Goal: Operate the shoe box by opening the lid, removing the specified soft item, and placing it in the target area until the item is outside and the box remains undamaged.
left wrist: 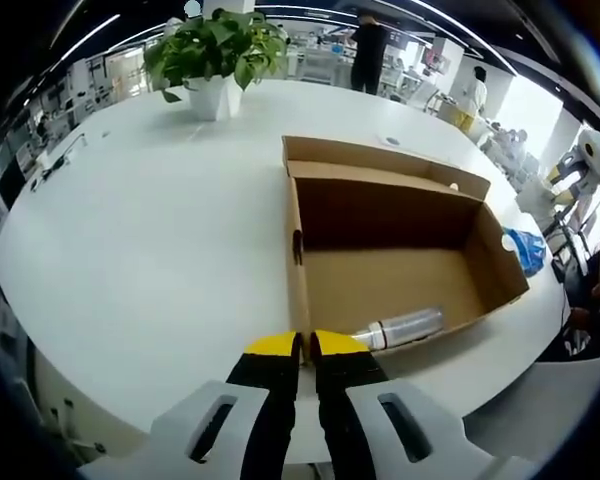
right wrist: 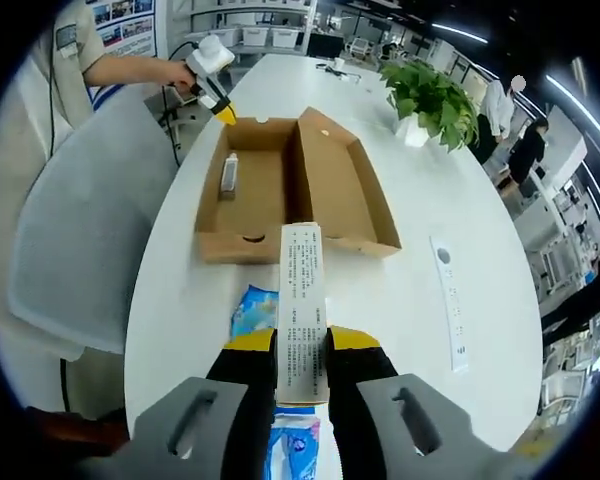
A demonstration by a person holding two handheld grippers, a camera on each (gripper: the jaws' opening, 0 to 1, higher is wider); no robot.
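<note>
Yellow-tipped jaws of the left gripper (left wrist: 302, 350) are pressed together on nothing, hovering at the near wall of the open shoe box (left wrist: 298, 300), probably to steady it. Inside lies a clear bottle (left wrist: 405, 327). Further right, the right gripper (right wrist: 302, 345) is clamped on a long printed carton (right wrist: 302, 300), lifted clear of the box. A blue packet (right wrist: 253, 310), likely the soft item, lies on the white table (right wrist: 460, 200) below.

Nothing legible. Printed lines on the long white box (right wrist: 302, 312), lower centre of right gripper view, too small to read; same for wall posters (right wrist: 128, 12), upper left.
</note>
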